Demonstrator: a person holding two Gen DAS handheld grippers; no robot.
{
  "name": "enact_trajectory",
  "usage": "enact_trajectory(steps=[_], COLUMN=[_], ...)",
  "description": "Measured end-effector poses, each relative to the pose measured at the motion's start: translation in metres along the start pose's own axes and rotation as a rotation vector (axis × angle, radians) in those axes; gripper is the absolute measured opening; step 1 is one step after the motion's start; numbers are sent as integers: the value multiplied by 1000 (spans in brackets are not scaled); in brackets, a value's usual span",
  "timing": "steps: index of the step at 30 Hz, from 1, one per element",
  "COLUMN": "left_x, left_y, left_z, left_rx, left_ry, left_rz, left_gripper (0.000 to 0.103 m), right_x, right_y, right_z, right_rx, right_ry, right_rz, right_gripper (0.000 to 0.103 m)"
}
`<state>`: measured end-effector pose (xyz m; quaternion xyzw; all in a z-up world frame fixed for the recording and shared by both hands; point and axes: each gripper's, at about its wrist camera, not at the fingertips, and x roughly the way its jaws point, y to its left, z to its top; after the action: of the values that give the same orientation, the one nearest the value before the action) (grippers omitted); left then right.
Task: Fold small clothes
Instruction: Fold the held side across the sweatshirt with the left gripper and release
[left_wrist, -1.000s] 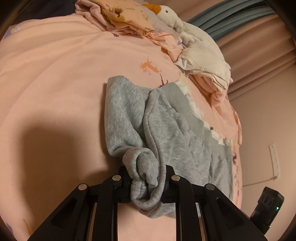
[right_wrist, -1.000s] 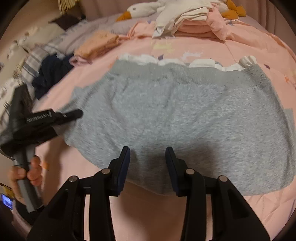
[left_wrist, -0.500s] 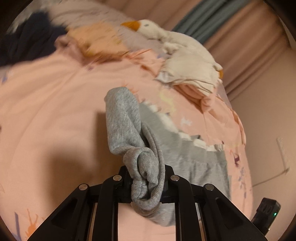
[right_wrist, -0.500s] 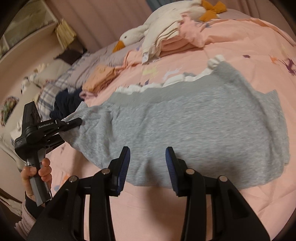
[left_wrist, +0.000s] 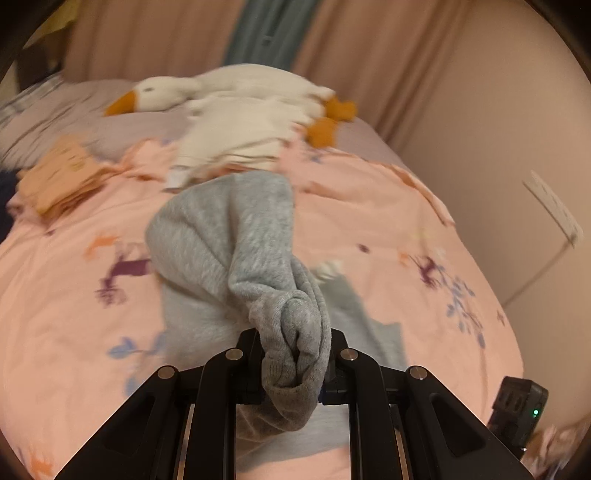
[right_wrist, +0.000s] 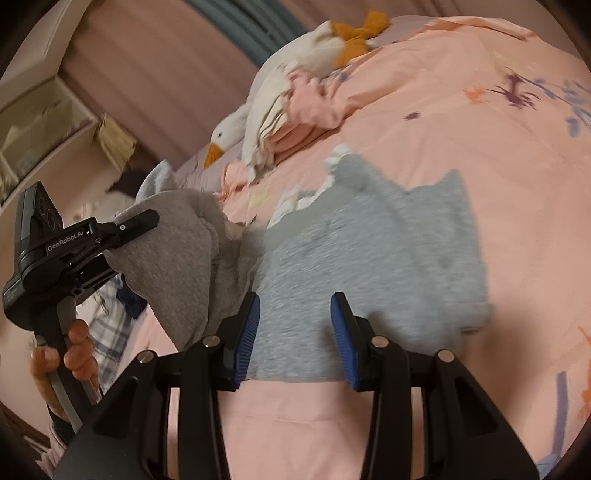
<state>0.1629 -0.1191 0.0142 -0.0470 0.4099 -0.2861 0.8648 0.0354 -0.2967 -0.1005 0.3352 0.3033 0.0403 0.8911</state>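
the pink printed duvet cover (right_wrist: 461, 155) fills both views, spread over the bed; on it lies the grey knitted fleece garment (right_wrist: 369, 258), its right part flat on the cover, its left end lifted clear and bunched; at the far end a long white plush goose with an orange beak (left_wrist: 221, 92) lies beside a stack of folded white and pink clothes (right_wrist: 295, 118); a folded peach cloth (left_wrist: 62, 173) sits off to the left; now the left gripper (left_wrist: 295, 354), raised and tilted downward over the bed, is pinching a rolled wad of the grey garment, pads pressed tight on it; in the right wrist view a bare hand (right_wrist: 70, 354) grips its handle from below; the right gripper (right_wrist: 295, 332) hovers low over the near edge of the flat part, blue pads (right_wrist: 249, 336) apart, holding nothing.
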Motion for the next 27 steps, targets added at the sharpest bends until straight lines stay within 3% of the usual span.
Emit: enact_trajectory(steps=[8,11,16,17,18,19,21,27], left_x=[67,98,126,127,125,123,113,61], left_y=[-86,-98,-96,-95,-94,-93,-91,-76], left_z=[-25,-41,-61,-61,-61,-60,-57,-51], left_rx=[147,167,120,114,104,87,54,70], left_ry=[123,202,330,341,351,362,369,301], left_rz=[-47,-23,-15,-23,-46,-81,-164,-216], left_gripper=[16,16,21,23,34,51,69,72], right_x=[-43,-54,-64,-66,-67,-68,-65,-62], right_y=[-56,-75,-91,-94,-97,-99,-104,-95], right_z=[-6,-7,-11,-12,-13,-13,-11,-8], right_rx=[119,160,197,207,217,228,246,271], right_ry=[-78,-84,-95,-97,-97,-98,-95,-88], right_rz=[-45,-61,-60,-56,-50,-40,-17,61], right_gripper=[41,41,44,44,44,45,47,49])
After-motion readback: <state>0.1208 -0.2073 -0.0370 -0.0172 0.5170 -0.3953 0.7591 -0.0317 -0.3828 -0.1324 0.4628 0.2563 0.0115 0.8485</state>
